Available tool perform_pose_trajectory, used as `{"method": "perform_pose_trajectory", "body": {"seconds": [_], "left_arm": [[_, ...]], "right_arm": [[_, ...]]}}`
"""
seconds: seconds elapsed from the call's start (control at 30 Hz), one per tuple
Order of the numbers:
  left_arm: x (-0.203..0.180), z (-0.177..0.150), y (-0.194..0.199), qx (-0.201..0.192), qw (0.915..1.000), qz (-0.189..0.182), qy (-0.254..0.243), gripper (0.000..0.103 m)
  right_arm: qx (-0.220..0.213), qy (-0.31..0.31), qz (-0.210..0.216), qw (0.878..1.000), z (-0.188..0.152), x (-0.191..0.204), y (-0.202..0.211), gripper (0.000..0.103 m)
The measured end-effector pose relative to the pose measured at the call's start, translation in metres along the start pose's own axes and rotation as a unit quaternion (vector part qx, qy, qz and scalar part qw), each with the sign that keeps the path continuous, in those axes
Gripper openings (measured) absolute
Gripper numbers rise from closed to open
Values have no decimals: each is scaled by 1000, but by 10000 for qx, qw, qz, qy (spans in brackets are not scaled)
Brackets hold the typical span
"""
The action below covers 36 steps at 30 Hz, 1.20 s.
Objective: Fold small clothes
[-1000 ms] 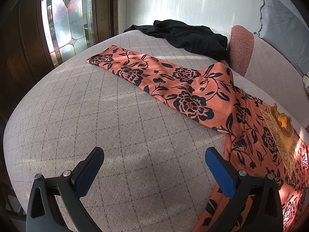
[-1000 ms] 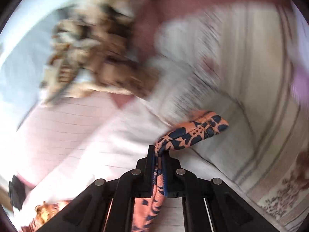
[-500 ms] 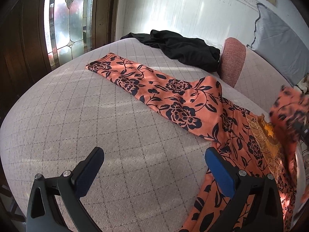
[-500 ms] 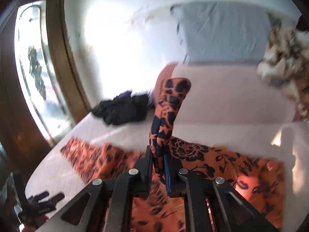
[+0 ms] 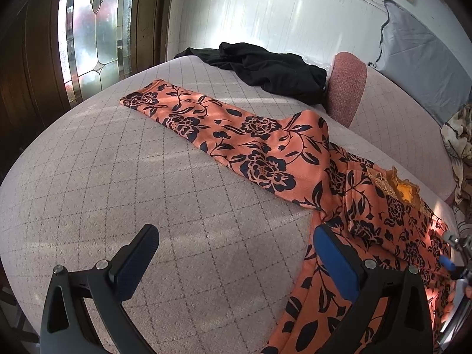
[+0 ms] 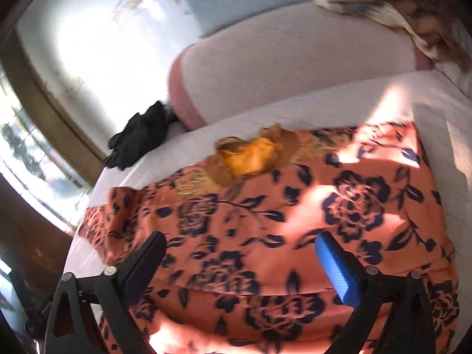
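An orange garment with dark blue flowers (image 5: 380,221) lies on the quilted bed (image 5: 118,177). One long sleeve (image 5: 253,135) stretches out flat toward the window. The other sleeve lies folded over the body (image 6: 354,200), below the gold embroidered neckline (image 6: 250,156). My right gripper (image 6: 240,237) hovers over the folded part with its jaws opening wide; nothing is between the pads. Its blue pad tip (image 5: 445,262) shows at the right edge of the left wrist view. My left gripper (image 5: 236,233) stands open over bare quilt, its right finger beside the garment's side edge.
A crumpled black garment (image 5: 265,67) lies at the far side of the bed next to a pink bolster (image 5: 348,88). A grey pillow (image 5: 419,65) leans on the wall, and a brown and white blanket (image 5: 460,147) is bunched at the right. A leaded window (image 5: 94,29) stands at the left.
The right gripper swung the pinched sleeve over the garment's body, came down, and let it go as its jaws spread wide. The left gripper barely moved and stayed open.
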<state>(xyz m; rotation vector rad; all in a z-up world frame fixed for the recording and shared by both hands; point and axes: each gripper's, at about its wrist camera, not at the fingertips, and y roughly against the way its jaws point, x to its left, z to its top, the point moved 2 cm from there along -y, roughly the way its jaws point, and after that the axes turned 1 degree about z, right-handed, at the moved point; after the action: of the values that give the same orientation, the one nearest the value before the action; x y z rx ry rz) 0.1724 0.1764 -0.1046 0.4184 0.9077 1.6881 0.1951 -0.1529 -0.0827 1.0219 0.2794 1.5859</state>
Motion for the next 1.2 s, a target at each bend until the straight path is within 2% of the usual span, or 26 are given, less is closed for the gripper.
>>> {"method": "perform_pose_trajectory", "body": {"seconds": [0.03,0.07,0.1,0.23,0.3,0.37,0.5,0.57,0.7,0.77,0.83,0.9,0.97,1.03,1.07,1.13,1.2], "left_arm": [[1,-1,-2,70,10000,-29,39,103],[3,-1,-5,149,9998,-74,91,103],[6,-2,-7,214,9995,-144,174,103],[22,1,-14,440,9962,-401,641,103],[35,7,-14,619,9897,-778,1029,103],[51,20,-13,522,9841,-1008,1368,103],[89,71,-28,182,9835,-888,1565,103],[112,99,-51,222,9784,-870,1861,103],[148,145,-106,377,9661,-706,2453,100],[160,159,-132,438,9642,-567,2554,97],[172,162,-154,570,9568,-424,2821,90],[175,169,-158,371,9569,-380,2856,90],[176,178,-163,370,9596,-273,2776,79],[181,184,-172,553,9608,82,2716,24],[185,188,-176,644,9618,306,2644,11],[187,192,-177,672,9615,412,2631,5],[177,200,-167,511,9673,755,2368,3]], "right_arm": [[491,-453,-260,9974,-2,-25,-17,101],[564,-774,-93,9954,-5,-41,-19,101],[268,-754,128,9967,-3,-40,-8,101],[-294,-250,383,9985,0,-10,44,101],[-442,57,634,9970,-11,6,67,101],[-537,293,758,9952,-26,16,84,101],[-441,441,804,9948,-61,16,91,101],[-415,411,784,9952,-74,10,87,101],[-386,547,728,9951,-78,11,72,101],[-416,704,677,9944,-79,14,71,101],[-434,776,637,9940,-80,14,69,101],[-389,785,611,9943,-80,13,65,101],[-337,761,628,9946,-80,11,61,101],[-292,737,637,9948,-81,9,57,101],[-273,729,630,9950,-81,8,55,101],[-269,729,608,9951,-82,6,54,101],[-274,698,584,9955,-81,3,53,101]]}}
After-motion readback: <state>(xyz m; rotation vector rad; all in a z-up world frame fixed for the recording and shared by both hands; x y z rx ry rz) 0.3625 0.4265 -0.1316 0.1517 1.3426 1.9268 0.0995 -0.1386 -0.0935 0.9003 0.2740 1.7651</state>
